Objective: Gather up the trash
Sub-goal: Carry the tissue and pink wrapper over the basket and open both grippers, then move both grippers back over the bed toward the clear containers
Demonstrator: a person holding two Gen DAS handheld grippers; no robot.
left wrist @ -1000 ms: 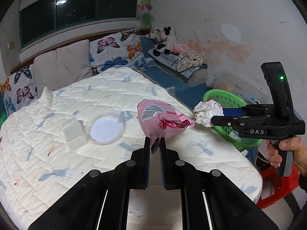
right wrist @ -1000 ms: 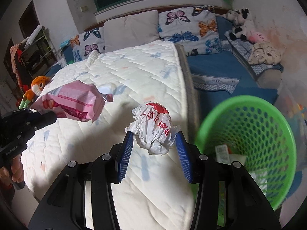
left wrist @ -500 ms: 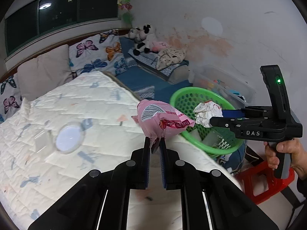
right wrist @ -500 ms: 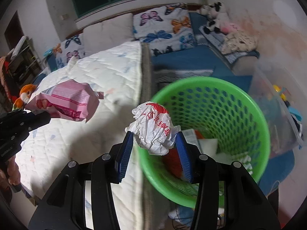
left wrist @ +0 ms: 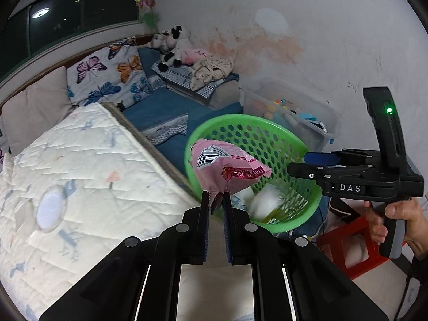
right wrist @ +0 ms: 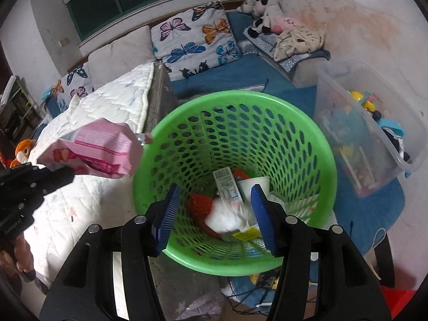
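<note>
My left gripper point(left wrist: 215, 203) is shut on the bottom edge of a pink snack wrapper point(left wrist: 224, 168), which hangs at the near rim of the green mesh basket point(left wrist: 214, 128). In the right wrist view the same wrapper point(right wrist: 99, 149) sits just left of the basket point(right wrist: 267, 101). My right gripper point(right wrist: 214, 211) hovers over the basket with its jaws opening. The crumpled white and red paper ball point(right wrist: 227, 216) is a blur below the pads, falling among the trash inside. No pad touches it. The right gripper point(left wrist: 307, 163) also shows from the side in the left wrist view.
The white quilted mattress point(left wrist: 80, 174) lies left of the basket, with a round clear lid point(left wrist: 49, 210) on it. A clear storage bin point(right wrist: 361, 123) with toys stands right of the basket. A red stool point(left wrist: 353, 246) is beneath the person's hand point(left wrist: 398, 222).
Both grippers swung from over the mattress to the basket. The right gripper's jaws spread and the paper ball dropped out of them into the basket. The left still grips the pink wrapper.
</note>
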